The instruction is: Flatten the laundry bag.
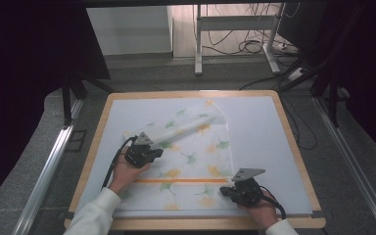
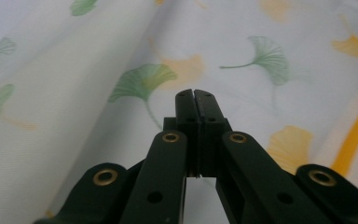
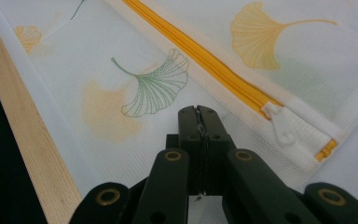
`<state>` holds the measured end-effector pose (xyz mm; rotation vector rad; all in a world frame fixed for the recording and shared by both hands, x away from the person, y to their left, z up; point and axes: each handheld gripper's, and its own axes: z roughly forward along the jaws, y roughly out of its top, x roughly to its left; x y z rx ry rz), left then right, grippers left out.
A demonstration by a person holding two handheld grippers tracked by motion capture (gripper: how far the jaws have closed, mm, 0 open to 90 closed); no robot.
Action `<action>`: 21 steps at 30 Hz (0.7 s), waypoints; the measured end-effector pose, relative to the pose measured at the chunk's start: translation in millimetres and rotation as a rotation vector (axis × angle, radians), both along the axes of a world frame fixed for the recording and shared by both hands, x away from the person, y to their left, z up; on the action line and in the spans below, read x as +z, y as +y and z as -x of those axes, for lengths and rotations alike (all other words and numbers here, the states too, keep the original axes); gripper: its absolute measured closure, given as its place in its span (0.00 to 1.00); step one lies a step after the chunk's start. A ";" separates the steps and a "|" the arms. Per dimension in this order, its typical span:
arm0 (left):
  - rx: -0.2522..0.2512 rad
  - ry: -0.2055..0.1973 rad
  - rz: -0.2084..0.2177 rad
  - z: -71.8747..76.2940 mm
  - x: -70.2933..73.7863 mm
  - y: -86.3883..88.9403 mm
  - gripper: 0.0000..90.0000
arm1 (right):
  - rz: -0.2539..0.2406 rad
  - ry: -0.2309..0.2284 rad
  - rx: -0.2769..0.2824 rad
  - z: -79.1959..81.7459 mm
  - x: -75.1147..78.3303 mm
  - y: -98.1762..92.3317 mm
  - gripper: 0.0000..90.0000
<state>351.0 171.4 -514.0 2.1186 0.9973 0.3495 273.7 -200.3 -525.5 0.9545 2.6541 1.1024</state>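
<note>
A white mesh bag [image 1: 196, 156] printed with green and yellow ginkgo leaves lies flat on the table mat, and an orange zipper [image 1: 181, 180] runs across its near part. A raised fold [image 1: 186, 128] of the bag runs from my left gripper [image 1: 155, 152] toward the far corner. That gripper [image 2: 195, 94] is shut, its tips down on the leaf-printed mesh [image 2: 242, 60]. My right gripper [image 1: 224, 192] rests at the bag's near right corner. Its jaws [image 3: 198, 112] are shut, close beside the white zipper pull [image 3: 282, 127] and the zipper [image 3: 200, 56]. Whether either pinches mesh I cannot tell.
The bag lies on a pale mat [image 1: 259, 127] over a wooden table [image 1: 186, 93], whose near rim [image 3: 28, 140] runs just left of the right gripper. Beyond the table are desk legs and floor cables [image 1: 245, 46]. Metal rails [image 1: 49, 166] flank both sides.
</note>
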 end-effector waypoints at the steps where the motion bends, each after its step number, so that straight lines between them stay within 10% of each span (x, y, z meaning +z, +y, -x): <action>1: 0.006 0.000 -0.005 -2.7 -1.3 1.4 1.00 | 0.000 0.000 0.000 -0.1 0.0 0.0 0.99; 21: 0.081 0.045 -0.036 -44.6 -4.2 18.7 1.00 | -0.002 0.000 0.001 0.1 -0.1 -0.3 0.99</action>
